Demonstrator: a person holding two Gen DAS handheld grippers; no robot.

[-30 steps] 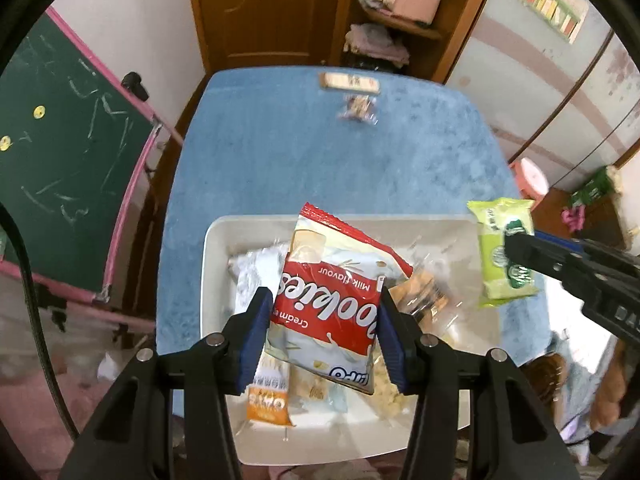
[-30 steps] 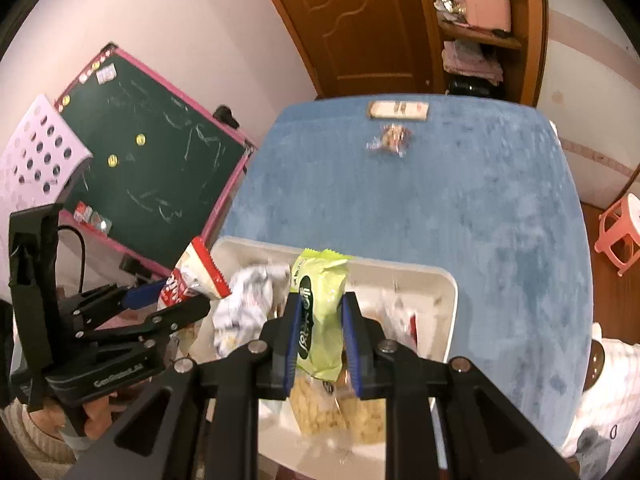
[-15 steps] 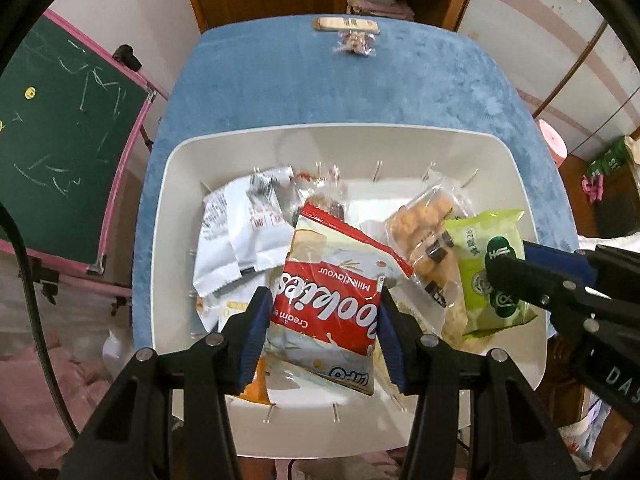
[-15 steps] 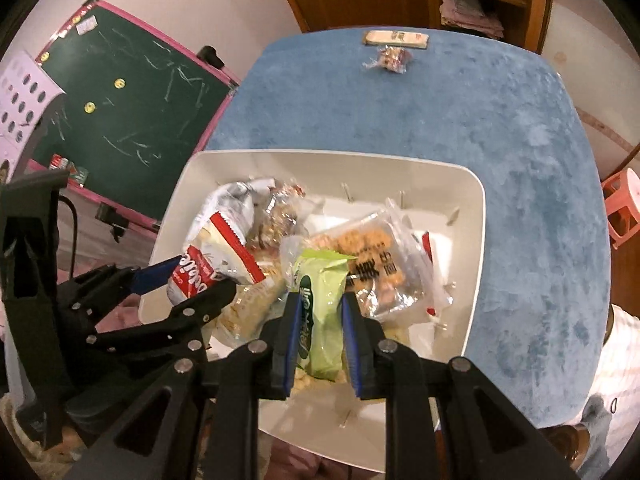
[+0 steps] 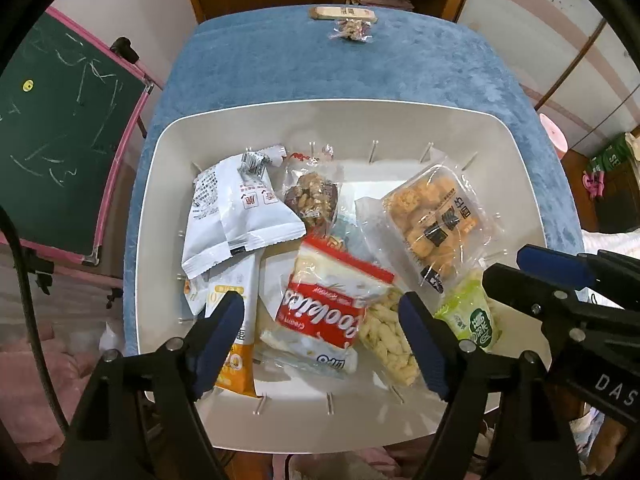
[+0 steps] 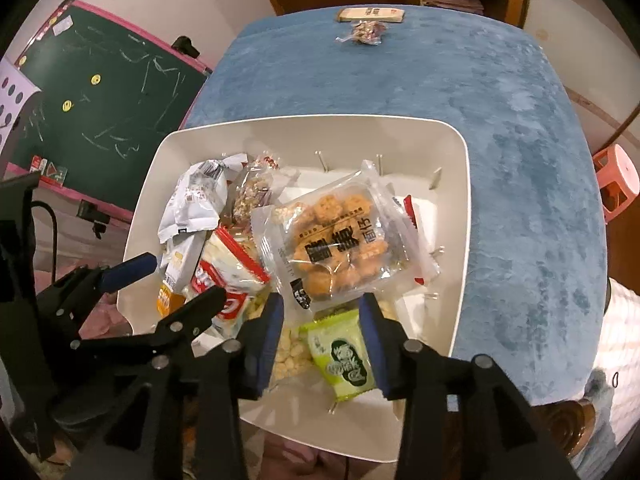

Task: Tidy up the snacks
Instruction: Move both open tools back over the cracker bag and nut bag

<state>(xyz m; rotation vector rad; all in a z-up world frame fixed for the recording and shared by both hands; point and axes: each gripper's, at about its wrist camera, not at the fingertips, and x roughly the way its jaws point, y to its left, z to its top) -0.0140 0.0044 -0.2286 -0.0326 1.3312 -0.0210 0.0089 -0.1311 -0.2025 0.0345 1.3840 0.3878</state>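
Note:
A white bin (image 5: 352, 120) (image 6: 460, 216) on the blue table holds several snack packs. My left gripper (image 5: 322, 316) is open over the red-and-white cookies pack (image 5: 328, 304), which lies loose in the bin; the pack also shows in the right wrist view (image 6: 224, 276). My right gripper (image 6: 320, 316) is open over the green pack (image 6: 344, 356), which lies in the bin's near corner (image 5: 472, 320). A clear pack of orange puffs (image 5: 436, 220) (image 6: 336, 236), a white pouch (image 5: 236, 208) and a nut bar (image 5: 310, 196) lie beside them.
At the table's far edge lie a flat beige bar (image 5: 342, 13) (image 6: 370, 14) and a small clear candy pack (image 5: 350, 32) (image 6: 364, 34). A green chalkboard (image 5: 52, 128) stands left of the table. A pink stool (image 6: 616, 184) stands at the right.
Both grippers have lowered into the bin and opened. The cookies pack and the green pack have dropped out of the jaws and now lie in the bin.

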